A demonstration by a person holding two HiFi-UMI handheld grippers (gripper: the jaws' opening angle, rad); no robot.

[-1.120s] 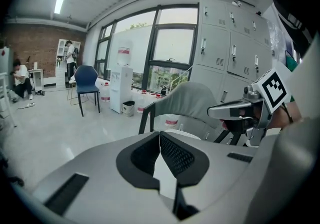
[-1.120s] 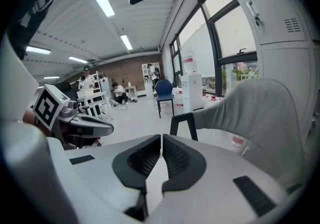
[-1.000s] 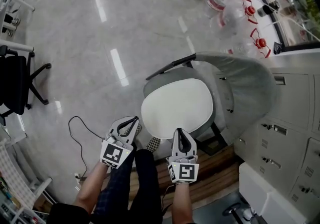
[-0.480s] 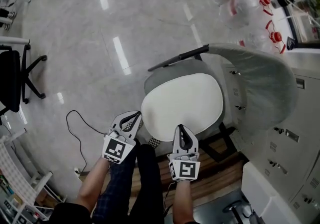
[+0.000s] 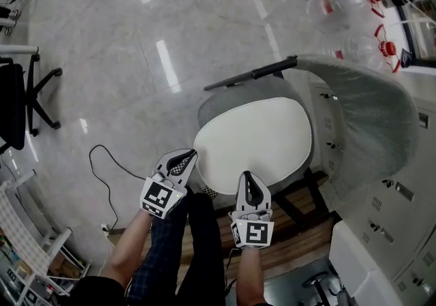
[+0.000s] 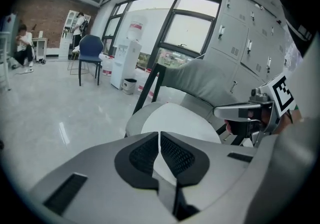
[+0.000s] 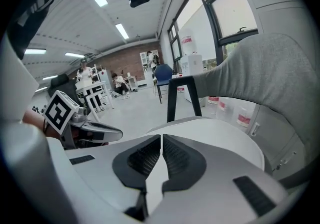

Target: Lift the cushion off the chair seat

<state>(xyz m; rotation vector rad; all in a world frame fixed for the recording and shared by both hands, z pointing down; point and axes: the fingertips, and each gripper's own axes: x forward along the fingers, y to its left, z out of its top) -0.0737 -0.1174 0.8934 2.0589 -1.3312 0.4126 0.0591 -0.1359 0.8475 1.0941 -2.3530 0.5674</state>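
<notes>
Cushion: white rounded cushion [image 5: 253,140] lies flat on grey fabric chair [image 5: 371,110] seat.
Left: left tongs [image 5: 187,155] clenched, empty, just beside its near edge.
Right: right tongs [image 5: 246,178] clenched, empty, likewise.
Progress: nothing gripped; grasp and lift remain.

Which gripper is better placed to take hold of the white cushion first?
Right, marginally: the right gripper points squarely at the front edge of the cushion, while the left gripper sits angled at its left corner. Both are shut and must open first.
</notes>
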